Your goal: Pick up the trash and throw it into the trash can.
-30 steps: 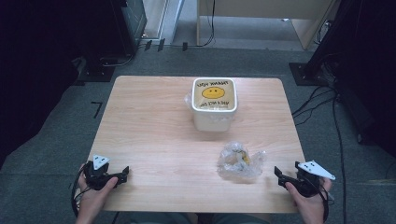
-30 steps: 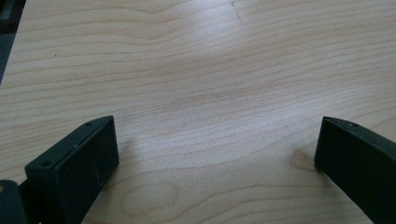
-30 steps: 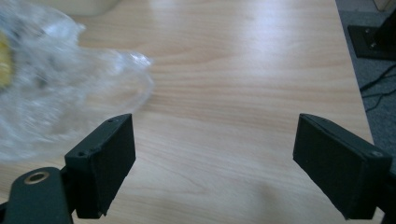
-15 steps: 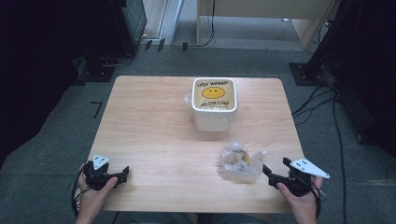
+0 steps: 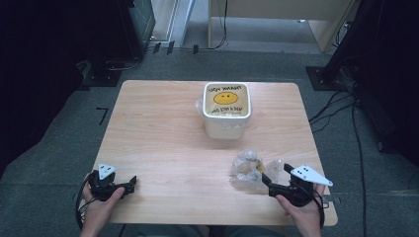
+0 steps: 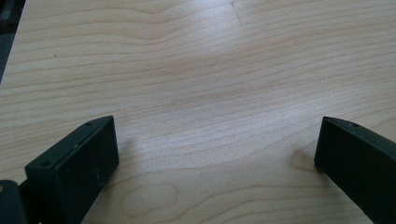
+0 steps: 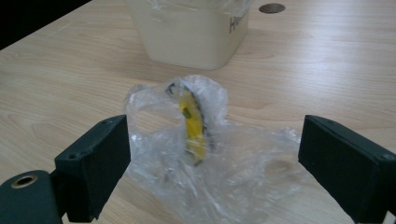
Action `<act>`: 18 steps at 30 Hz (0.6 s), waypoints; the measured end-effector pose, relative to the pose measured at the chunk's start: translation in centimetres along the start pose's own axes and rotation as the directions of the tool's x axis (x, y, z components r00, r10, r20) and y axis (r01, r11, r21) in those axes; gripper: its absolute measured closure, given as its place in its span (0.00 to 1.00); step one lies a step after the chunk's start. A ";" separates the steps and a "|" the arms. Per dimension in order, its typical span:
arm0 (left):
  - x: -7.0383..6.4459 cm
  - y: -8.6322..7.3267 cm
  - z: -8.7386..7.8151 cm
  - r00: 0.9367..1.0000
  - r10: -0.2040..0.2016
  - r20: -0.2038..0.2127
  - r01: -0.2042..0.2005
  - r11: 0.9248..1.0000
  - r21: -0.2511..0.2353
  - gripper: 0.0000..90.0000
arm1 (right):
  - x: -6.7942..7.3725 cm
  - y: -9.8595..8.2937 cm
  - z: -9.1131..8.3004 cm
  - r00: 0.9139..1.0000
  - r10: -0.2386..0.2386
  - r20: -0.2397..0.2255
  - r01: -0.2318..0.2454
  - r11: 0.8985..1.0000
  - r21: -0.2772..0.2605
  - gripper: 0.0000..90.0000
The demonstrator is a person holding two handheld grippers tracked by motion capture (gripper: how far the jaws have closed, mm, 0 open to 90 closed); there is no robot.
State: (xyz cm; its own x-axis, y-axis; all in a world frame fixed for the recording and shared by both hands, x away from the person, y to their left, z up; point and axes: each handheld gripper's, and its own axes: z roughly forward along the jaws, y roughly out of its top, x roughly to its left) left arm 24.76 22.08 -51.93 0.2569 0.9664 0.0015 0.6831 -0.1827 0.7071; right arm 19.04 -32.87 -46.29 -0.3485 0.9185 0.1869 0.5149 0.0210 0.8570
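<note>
My right tool [image 5: 272,183] jaws spread wide, empty | clear bag [image 5: 250,171] with something yellow just beyond, toward far-left, near-right tabletop [image 5: 163,143] | left tool [image 5: 129,182] also spread, well apart | right hand nearer | white tub [image 5: 226,108] farther off.

1. The high view looks forward and down from above the person's side, taking in the whole wooden table [image 5: 163,143], the floor and the cables beyond.
2. The left gripper view sits low and close over bare tabletop [image 6: 196,84], facing along its jaws.
3. The right gripper view, equally low, faces the clear plastic bag [image 7: 205,158] and cream tub [image 7: 191,37].
4. The high view shares that bag [image 5: 249,170] and tub [image 5: 226,116].
</note>
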 end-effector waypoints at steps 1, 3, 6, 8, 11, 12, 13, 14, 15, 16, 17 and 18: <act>0.0 0.0 0.0 1.000 0.000 0.000 0.000 1.000 0.000 0.00 | 0.5 0.0 0.3 1.000 -0.010 -0.003 0.010 1.000 0.000 0.10; 0.0 0.0 0.0 1.000 0.000 0.000 0.000 1.000 0.000 0.00 | 0.7 0.0 0.4 1.000 -0.013 -0.006 0.013 1.000 0.002 0.10; 0.0 0.0 0.0 1.000 0.000 0.000 0.000 1.000 0.000 0.00 | 1.5 0.0 1.1 0.999 -0.050 0.003 0.050 0.999 0.005 0.09; 0.0 0.0 0.0 1.000 0.000 0.000 0.000 1.000 0.000 0.00 | 2.2 0.0 1.9 0.998 -0.068 0.014 0.068 0.998 0.013 0.09; 0.0 0.0 0.0 1.000 0.000 0.000 0.000 1.000 0.000 0.00 | 2.8 -0.2 2.6 0.995 -0.102 0.024 0.101 0.994 0.036 0.08; 0.0 0.0 0.0 1.000 0.000 0.000 0.000 1.000 0.000 0.00 | 2.9 -0.3 2.8 0.994 -0.106 0.032 0.105 0.994 0.041 0.09; 0.0 0.0 0.0 1.000 0.000 0.000 0.000 1.000 0.000 0.00 | 2.9 -0.3 2.8 0.994 -0.106 0.032 0.105 0.994 0.041 0.09; 0.0 0.0 0.0 1.000 0.000 0.000 0.000 1.000 0.000 0.00 | 3.1 -0.3 3.1 0.993 -0.117 0.027 0.116 0.992 0.052 0.09; 0.0 0.0 0.0 1.000 0.000 0.000 0.000 1.000 0.000 0.00 | 3.3 -0.6 3.6 0.988 -0.150 0.026 0.147 0.986 0.075 0.09; 0.0 0.0 0.0 1.000 0.000 0.000 0.000 1.000 0.000 0.00 | 3.3 -0.6 3.6 0.988 -0.150 0.026 0.147 0.986 0.075 0.09; 0.0 0.0 0.0 1.000 0.000 0.000 0.000 1.000 0.000 0.00 | 3.4 -0.8 3.9 0.986 -0.164 0.027 0.161 0.983 0.086 0.09; 0.0 0.0 0.0 1.000 0.000 0.000 0.000 1.000 0.000 0.00 | 3.4 -0.9 4.2 0.985 -0.169 0.039 0.165 0.982 0.095 0.10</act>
State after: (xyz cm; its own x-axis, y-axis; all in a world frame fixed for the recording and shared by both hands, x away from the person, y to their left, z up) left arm 24.76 22.08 -51.93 0.2568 0.9665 0.0016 0.6831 -0.1827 0.7071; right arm 20.69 -28.07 -48.50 -0.4000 0.9163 0.0209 0.5226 0.2092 0.8265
